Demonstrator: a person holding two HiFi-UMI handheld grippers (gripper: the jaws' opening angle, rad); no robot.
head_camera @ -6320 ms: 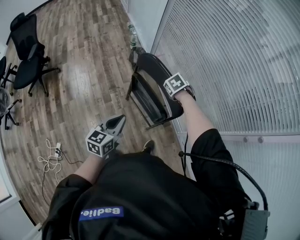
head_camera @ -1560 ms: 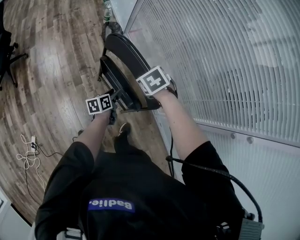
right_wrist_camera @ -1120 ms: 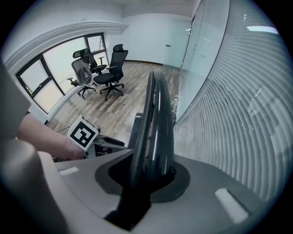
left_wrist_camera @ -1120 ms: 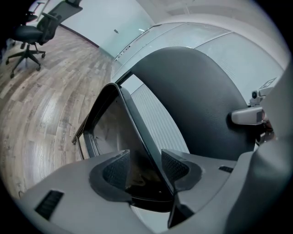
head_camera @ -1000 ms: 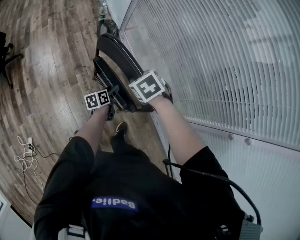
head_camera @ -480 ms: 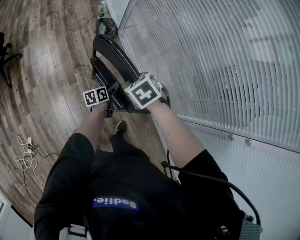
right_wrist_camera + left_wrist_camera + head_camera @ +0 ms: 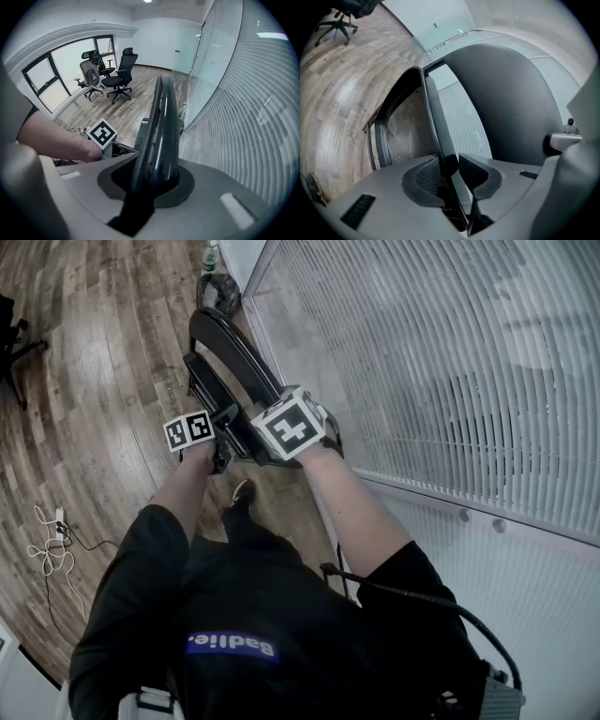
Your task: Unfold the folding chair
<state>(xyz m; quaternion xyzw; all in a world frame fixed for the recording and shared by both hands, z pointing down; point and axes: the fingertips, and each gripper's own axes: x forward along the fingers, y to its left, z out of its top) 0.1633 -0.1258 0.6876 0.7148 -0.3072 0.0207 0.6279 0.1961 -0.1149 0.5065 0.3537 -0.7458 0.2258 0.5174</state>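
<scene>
A black folding chair stands folded against the blind-covered glass wall. My right gripper is shut on the top edge of its backrest; in the head view this gripper sits under its marker cube. My left gripper is at the chair's near side, to the left of the right one. A thin black frame tube runs between its jaws. They have just been closing, and both pads now press on the tube. Beside the tube a broad dark padded panel fills the left gripper view.
The glass wall with blinds runs close along the chair's right side. A bottle and a dark bag lie on the wood floor beyond the chair. Cables lie at the left. Office chairs stand farther off.
Since the oldest frame my left gripper has come from beside my body up to the chair. Over the last second both hands have stayed nearly in place; the left marker cube has rolled slightly.
</scene>
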